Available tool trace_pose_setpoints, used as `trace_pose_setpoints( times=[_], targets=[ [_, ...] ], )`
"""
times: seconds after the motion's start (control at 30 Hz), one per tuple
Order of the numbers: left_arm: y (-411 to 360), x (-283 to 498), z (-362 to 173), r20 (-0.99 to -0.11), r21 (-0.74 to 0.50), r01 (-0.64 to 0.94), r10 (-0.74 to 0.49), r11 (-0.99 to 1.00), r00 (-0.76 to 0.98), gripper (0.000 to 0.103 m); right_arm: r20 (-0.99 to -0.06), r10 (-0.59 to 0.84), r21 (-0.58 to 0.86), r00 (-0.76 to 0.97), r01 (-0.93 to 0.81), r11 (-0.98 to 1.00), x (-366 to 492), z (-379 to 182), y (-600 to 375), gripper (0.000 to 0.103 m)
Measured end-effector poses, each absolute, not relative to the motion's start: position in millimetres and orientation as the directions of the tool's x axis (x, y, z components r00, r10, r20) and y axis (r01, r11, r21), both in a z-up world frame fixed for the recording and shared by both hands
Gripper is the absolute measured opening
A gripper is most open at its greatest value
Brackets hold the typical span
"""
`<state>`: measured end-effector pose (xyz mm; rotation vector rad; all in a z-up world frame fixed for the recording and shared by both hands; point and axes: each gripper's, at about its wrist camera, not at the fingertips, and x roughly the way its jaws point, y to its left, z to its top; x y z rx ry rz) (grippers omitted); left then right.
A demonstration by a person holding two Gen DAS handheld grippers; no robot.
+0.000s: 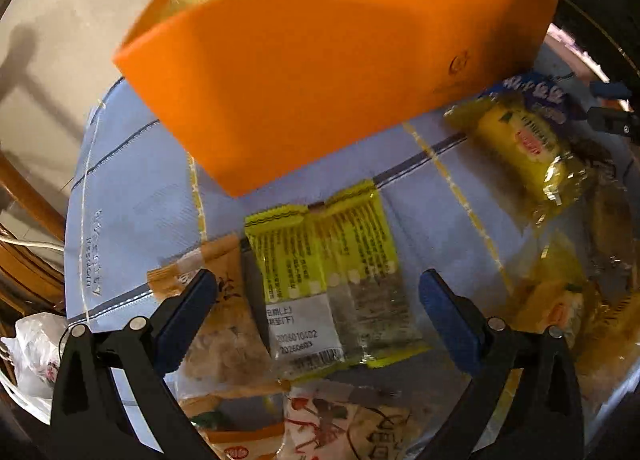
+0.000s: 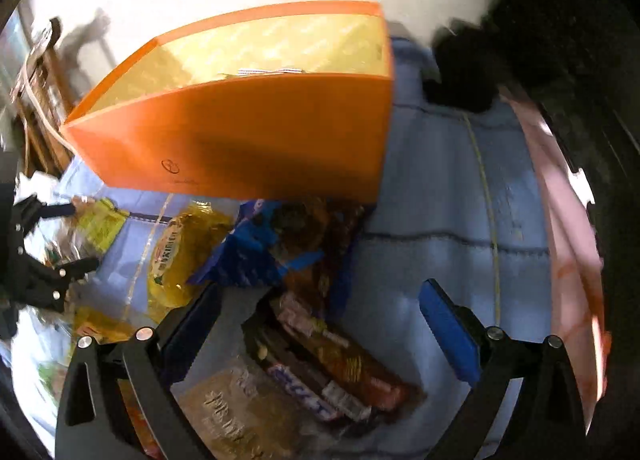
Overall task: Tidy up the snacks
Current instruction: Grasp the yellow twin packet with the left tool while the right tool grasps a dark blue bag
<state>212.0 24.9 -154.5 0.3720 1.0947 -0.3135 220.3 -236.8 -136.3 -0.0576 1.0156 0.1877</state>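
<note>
Orange box [image 2: 240, 115] stands on the blue cloth [image 2: 440, 219], with only a packet edge [image 2: 268, 71] showing inside. Snack packets [image 1: 332, 280] lie at its six o'clock. Left gripper [image 1: 316, 320] and right gripper [image 2: 320, 324] both gape wide, holding nothing.

Orange box [image 1: 320, 59]: matt, smooth card. Tablecloth [image 1: 132, 195], left of frame: woven blue cloth, stitched. Yellow snack packets [image 1: 332, 280]: glossy, crinkled plastic film. Gripper pads [image 1: 448, 320]: matt blue.

Dim, blurred — (edges warped) glare.
</note>
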Motion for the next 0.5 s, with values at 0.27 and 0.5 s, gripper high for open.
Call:
trace_pose_setpoints(
  times=[0.27, 0.5],
  targets=[
    [14.7, 219.4, -162.3, -0.918, 0.18, 0.464, -0.021, 0.868, 0.396, 0.099, -0.818, 0.276, 0.316, 0.504, -0.007, 0.949, 245.9, -150.4, -253.5, 0.099],
    [20.8, 228.4, -162.4, -0.924, 0.17, 0.458, -0.021, 0.873, 0.382, 0.099, -0.777, 0.4, 0.489, 0.486, 0.066, 0.87, 256.1, -160.4, -258.2, 0.099]
  ],
)
